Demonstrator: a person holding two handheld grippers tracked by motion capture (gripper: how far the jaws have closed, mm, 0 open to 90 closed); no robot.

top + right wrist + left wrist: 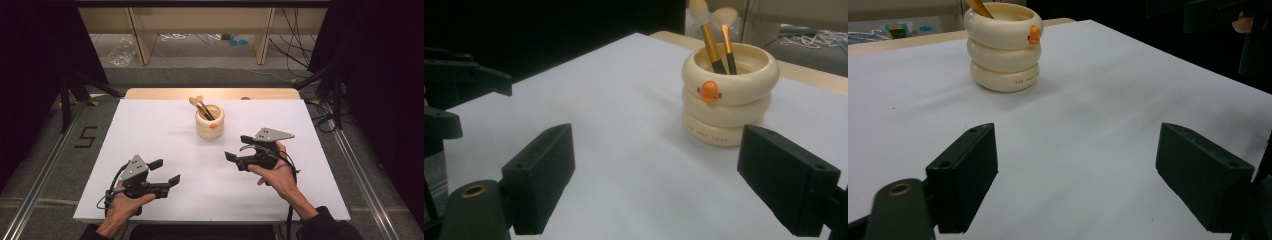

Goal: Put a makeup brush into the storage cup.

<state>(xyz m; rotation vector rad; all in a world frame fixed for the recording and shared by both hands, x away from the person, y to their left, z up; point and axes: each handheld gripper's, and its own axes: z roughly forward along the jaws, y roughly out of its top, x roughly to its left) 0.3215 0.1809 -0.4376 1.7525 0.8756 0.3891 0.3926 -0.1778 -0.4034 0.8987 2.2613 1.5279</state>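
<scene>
— Brushes, two slim makeup brushes with gold-and-black handles point(716, 42), stand leaning in the cream ringed holder with the orange duck bill point(209, 121), at twelve o'clock on the white table point(150, 130). How will they handle?

— Light, stiff and probably slick, I'd judge, with soft bristles on top; I'd pinch a handle just above the rim.

— And your grippers?

— My right gripper point(239, 148) is wide open and empty, near the holder at four o'clock. My left gripper point(165, 171) is also open, holding nothing, well apart at seven.
</scene>
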